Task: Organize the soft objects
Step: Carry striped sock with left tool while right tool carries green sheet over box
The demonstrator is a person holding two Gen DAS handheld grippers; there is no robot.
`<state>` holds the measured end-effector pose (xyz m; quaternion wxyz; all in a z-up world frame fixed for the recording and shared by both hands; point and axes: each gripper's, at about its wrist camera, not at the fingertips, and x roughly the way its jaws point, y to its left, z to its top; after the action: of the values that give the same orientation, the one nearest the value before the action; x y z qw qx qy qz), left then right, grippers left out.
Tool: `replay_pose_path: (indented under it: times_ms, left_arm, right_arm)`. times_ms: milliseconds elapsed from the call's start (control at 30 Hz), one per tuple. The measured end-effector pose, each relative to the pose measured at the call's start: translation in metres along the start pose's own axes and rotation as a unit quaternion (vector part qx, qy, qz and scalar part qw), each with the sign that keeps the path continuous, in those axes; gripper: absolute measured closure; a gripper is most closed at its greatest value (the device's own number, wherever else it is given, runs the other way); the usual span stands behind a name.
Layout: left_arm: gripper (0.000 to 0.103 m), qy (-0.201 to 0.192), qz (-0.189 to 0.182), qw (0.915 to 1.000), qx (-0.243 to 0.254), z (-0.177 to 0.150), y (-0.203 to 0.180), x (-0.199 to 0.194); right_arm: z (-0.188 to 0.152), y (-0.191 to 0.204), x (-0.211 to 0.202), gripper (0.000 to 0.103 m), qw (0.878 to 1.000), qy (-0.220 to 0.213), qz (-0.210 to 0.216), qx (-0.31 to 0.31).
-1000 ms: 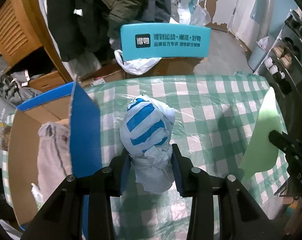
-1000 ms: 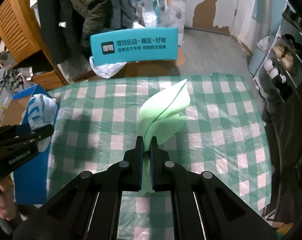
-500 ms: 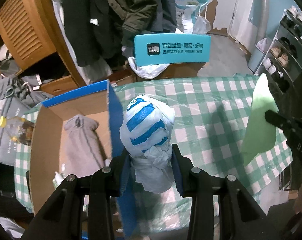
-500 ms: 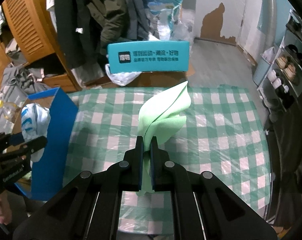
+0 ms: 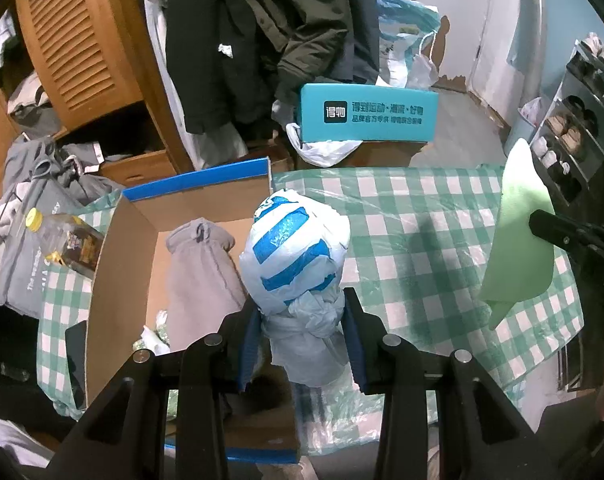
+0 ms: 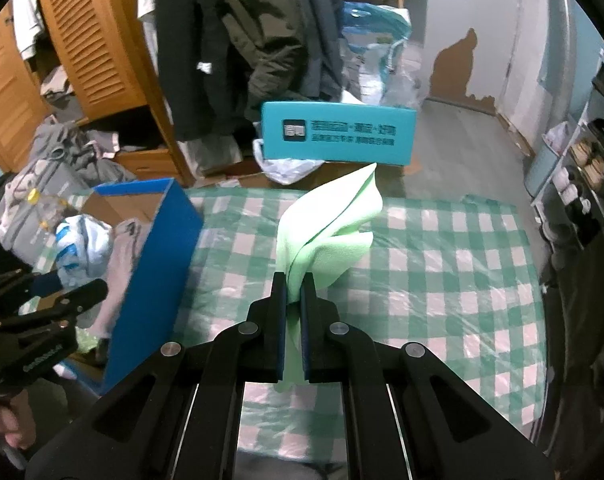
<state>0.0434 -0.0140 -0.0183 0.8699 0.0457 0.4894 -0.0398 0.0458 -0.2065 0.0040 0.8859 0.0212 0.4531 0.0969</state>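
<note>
Soft objects are held in both grippers above the table. Cardboard box [image 5: 130, 240], open at the top and blue on the outside, sits on the left part of the checked tablecloth [image 5: 414, 216]; its right wall [image 6: 158, 264] stands upright between the box interior and the open cloth area. A grey garment [image 5: 200, 264] lies inside the box against the brown floor. The green-and-white cloth to the right of the box wall is bare up to the table's far edge, where a teal box [image 5: 368, 112] stands beyond the table. A plastic bottle [image 5: 64, 240] lies on the cloth just outside the box's left wall.

Left gripper [image 5: 302, 320]: the fingers are clamped on the knotted neck of a blue-striped bag bundle [image 5: 296, 248]. The bundle's rounded body projects forward past the fingertips and hangs over the box's right wall, partly above the box interior. The knot sits between the two pads, with loose plastic trailing below them.

Right gripper [image 6: 294, 292]: the fingers are pressed nearly together on the lower edge of a green cloth [image 6: 330, 228]. The cloth rises in folds beyond the fingertips, its pointed tip uppermost, and a short tail hangs beneath the pads. It is suspended over the open tablecloth, well apart from the box.
</note>
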Motion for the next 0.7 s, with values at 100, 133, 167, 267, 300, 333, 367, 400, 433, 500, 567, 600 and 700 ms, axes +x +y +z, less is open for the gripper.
replay_pose_path:
  times_ms: [100, 133, 167, 267, 300, 333, 367, 400, 433, 500, 567, 600, 700]
  left_arm:
    - [0.065, -0.007, 0.005, 1.0000, -0.003, -0.002, 0.005, -0.003]
    - [0.064, -0.008, 0.006, 0.9999, -0.003, -0.003, 0.006, -0.004]
    - [0.065, -0.009, 0.007, 0.9999, -0.004, -0.004, 0.008, -0.004]
    - [0.065, -0.013, 0.011, 0.9998, -0.005, -0.006, 0.013, -0.006]
    - [0.065, -0.015, 0.013, 0.9998, -0.005, -0.007, 0.015, -0.008]
    - [0.065, -0.017, 0.015, 0.9997, -0.006, -0.009, 0.017, -0.009]
    - [0.065, -0.018, 0.017, 0.9997, -0.007, -0.010, 0.020, -0.010]
    - [0.065, -0.018, 0.019, 0.9996, -0.009, -0.011, 0.024, -0.010]
    - [0.065, -0.018, 0.022, 0.9995, -0.011, -0.012, 0.028, -0.010]
    - [0.064, -0.016, 0.023, 0.9995, -0.018, -0.014, 0.035, -0.009]
    - [0.065, -0.013, 0.024, 0.9993, -0.024, -0.016, 0.043, -0.008]
    - [0.064, -0.013, 0.025, 0.9993, -0.026, -0.017, 0.047, -0.008]
    - [0.065, -0.013, 0.031, 0.9989, -0.034, -0.018, 0.058, -0.007]
  right_arm:
    - [0.001, 0.012, -0.002, 0.099, 1.000, 0.000, 0.006, -0.009]
    - [0.001, 0.016, -0.002, 0.099, 1.000, 0.000, 0.009, -0.013]
    - [0.001, 0.020, -0.002, 0.099, 1.000, -0.001, 0.010, -0.017]
    - [0.002, 0.031, -0.002, 0.099, 1.000, 0.000, 0.016, -0.025]
    - [0.002, 0.034, -0.002, 0.099, 0.999, 0.000, 0.019, -0.027]
    - [0.003, 0.037, -0.002, 0.099, 0.999, 0.000, 0.022, -0.028]
    - [0.003, 0.040, -0.002, 0.099, 0.999, 0.000, 0.024, -0.029]
    - [0.004, 0.043, -0.002, 0.099, 0.999, 0.000, 0.029, -0.031]
    - [0.005, 0.046, -0.002, 0.099, 0.999, -0.001, 0.031, -0.032]
    - [0.007, 0.054, -0.002, 0.099, 0.999, -0.002, 0.036, -0.038]
    - [0.010, 0.063, -0.001, 0.099, 0.998, -0.003, 0.041, -0.043]
    - [0.010, 0.065, -0.001, 0.099, 0.998, -0.003, 0.043, -0.045]
    - [0.014, 0.079, 0.002, 0.099, 0.997, -0.002, 0.052, -0.052]
